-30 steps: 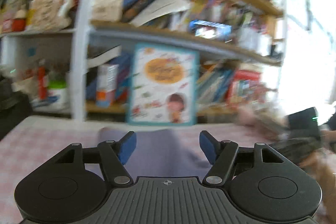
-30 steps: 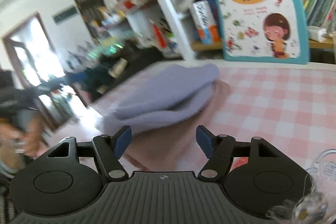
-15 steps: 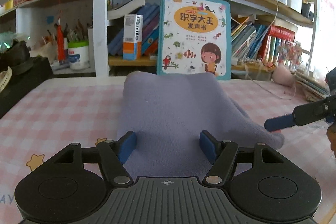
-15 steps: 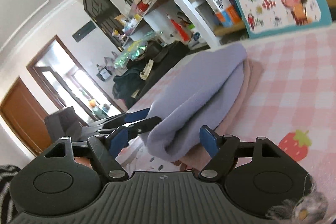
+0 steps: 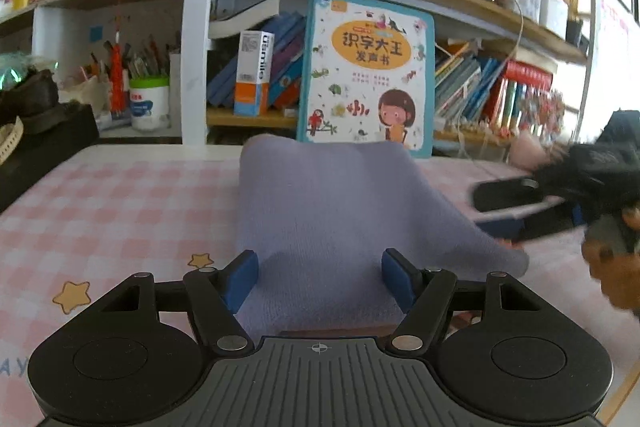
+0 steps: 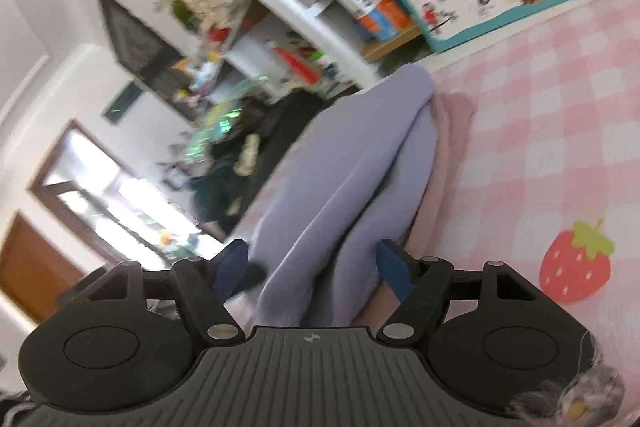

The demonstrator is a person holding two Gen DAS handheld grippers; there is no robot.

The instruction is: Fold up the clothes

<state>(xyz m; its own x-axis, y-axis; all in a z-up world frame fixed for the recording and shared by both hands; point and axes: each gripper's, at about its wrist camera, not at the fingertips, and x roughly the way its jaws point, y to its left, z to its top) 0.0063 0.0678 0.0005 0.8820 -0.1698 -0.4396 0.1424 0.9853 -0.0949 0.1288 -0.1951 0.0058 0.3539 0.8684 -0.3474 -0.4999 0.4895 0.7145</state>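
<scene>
- Lavender garment (image 5: 336, 211), one: we are seeing it lying folded on the pink checked tablecloth (image 5: 120, 203), running away from us toward the shelves; in the right wrist view (image 6: 352, 179) we are counting two rounded layers of it, one over the other.
- Pink garment (image 6: 444, 163), one: we are seeing it lying under the lavender one, its edge showing along the right side in the right wrist view.
- Left gripper (image 5: 318, 281), one: we are holding it with its two blue pads spread wide, one on either side of the near end of the lavender garment, gripping nothing.
- Right gripper (image 6: 314, 267), one: we are holding it with its two pads likewise spread apart, the lavender layers lying between them; whether the pads are touching the cloth we cannot tell. In the left wrist view it (image 5: 520, 211) is appearing blurred beside the garment's right corner.
- Picture book (image 5: 366, 75), one: it is standing upright at the far edge of the table, just behind the lavender garment, leaning against the bookshelf (image 5: 200, 27).
- Printed strawberry (image 6: 576, 263), one: it is showing on the tablecloth to the right of the garments.
- Printed stars (image 5: 72, 297), two: they are showing on the tablecloth to the left of the left gripper.
</scene>
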